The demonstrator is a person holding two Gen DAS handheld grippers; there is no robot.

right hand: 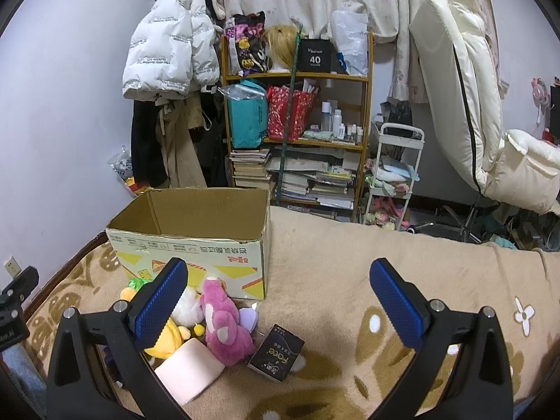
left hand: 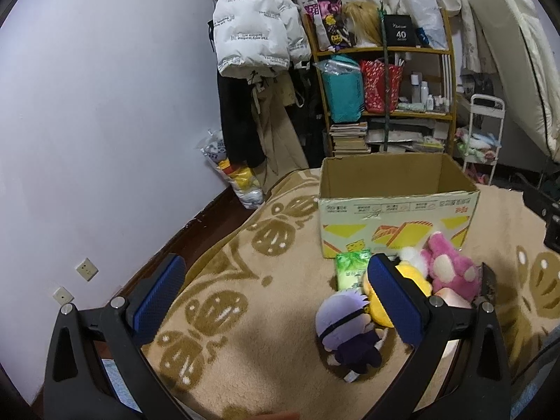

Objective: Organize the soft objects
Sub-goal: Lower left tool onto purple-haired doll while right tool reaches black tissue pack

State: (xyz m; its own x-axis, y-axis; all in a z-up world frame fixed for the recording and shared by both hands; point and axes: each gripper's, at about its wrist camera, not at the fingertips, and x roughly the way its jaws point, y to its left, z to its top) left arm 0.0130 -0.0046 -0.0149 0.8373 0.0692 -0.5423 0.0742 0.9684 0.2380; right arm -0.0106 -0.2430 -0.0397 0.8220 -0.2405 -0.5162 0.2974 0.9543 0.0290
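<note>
Nothing appears packed yet: cardboard box [right hand: 196, 245] stands open on the blanket [right hand: 350, 280], visible interior bare. Pink plush [right hand: 224, 329], yellow plush [right hand: 169, 341], purple-haired doll [left hand: 344, 329], pale foam roll [right hand: 189, 372] and green pack [left hand: 351, 267] lie heaped just before it. Left gripper [left hand: 276, 301] and right gripper [right hand: 280, 301] both spread wide, holding nothing. All sorting remains.

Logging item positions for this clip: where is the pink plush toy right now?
The pink plush toy lies on the beige blanket just in front of the cardboard box, between the yellow plush and the dark packet, in the right wrist view's lower left.
</note>
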